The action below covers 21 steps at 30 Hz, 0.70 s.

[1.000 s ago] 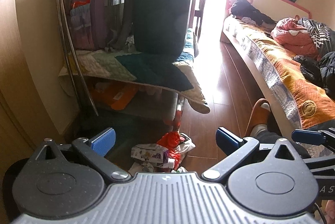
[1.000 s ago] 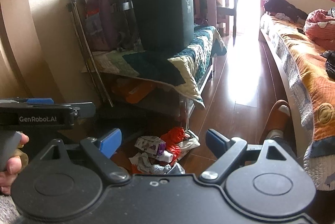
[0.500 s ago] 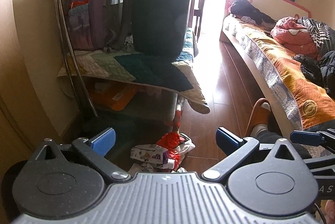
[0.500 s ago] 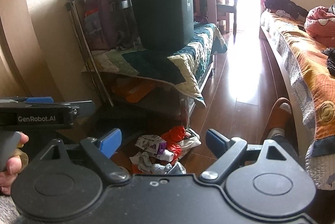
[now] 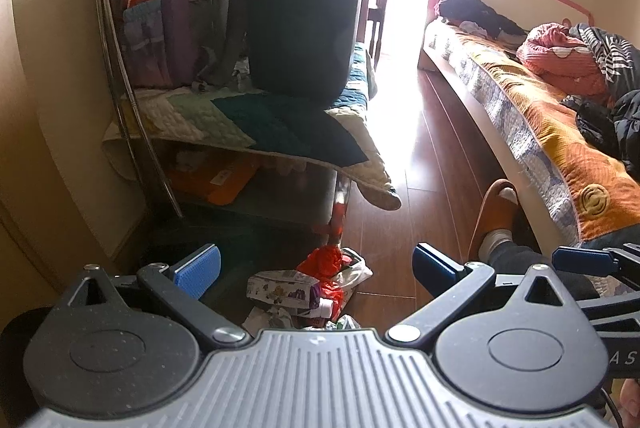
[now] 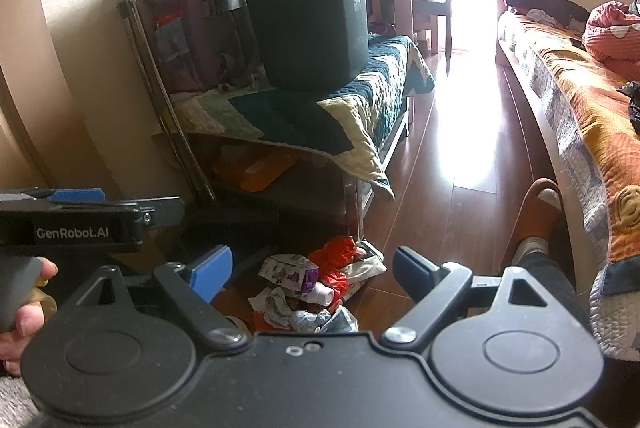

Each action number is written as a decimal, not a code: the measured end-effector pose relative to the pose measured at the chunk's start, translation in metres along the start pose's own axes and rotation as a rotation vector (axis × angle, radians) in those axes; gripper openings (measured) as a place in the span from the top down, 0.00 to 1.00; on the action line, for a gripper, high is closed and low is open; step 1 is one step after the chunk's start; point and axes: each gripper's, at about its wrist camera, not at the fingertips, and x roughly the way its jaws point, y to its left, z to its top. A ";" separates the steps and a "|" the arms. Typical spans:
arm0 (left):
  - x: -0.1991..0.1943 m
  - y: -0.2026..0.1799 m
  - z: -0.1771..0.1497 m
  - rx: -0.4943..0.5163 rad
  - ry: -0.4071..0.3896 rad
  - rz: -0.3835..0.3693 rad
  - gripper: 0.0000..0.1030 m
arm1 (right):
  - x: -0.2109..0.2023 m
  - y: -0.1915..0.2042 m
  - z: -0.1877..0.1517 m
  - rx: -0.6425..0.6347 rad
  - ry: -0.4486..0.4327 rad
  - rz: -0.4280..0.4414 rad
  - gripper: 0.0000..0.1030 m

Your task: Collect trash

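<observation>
A pile of trash (image 5: 308,288) lies on the wood floor by the bench leg: a printed carton (image 5: 282,288), red wrappers (image 5: 326,260), white plastic and crumpled paper. It also shows in the right wrist view (image 6: 316,284). My left gripper (image 5: 316,268) is open and empty, held above and short of the pile. My right gripper (image 6: 312,270) is open and empty, also above the pile. The left gripper's body (image 6: 72,224) shows at the left of the right wrist view.
A low bench (image 5: 260,124) with a quilt holds a purple backpack (image 5: 180,0) and a dark bin (image 5: 300,16). Orange items (image 5: 216,176) lie under it. A bed (image 5: 552,132) runs along the right. A slippered foot (image 5: 496,216) rests on the floor (image 5: 424,164).
Both views have shifted only slightly; the grippers stay open above the trash pile.
</observation>
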 end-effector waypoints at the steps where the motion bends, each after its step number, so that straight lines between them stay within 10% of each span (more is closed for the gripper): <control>1: 0.000 0.000 0.000 0.000 0.001 0.000 0.00 | 0.000 0.000 0.000 0.002 0.000 0.000 0.15; 21: -0.001 -0.003 -0.002 0.013 -0.005 -0.007 0.00 | -0.007 -0.006 0.002 0.040 -0.072 -0.036 0.15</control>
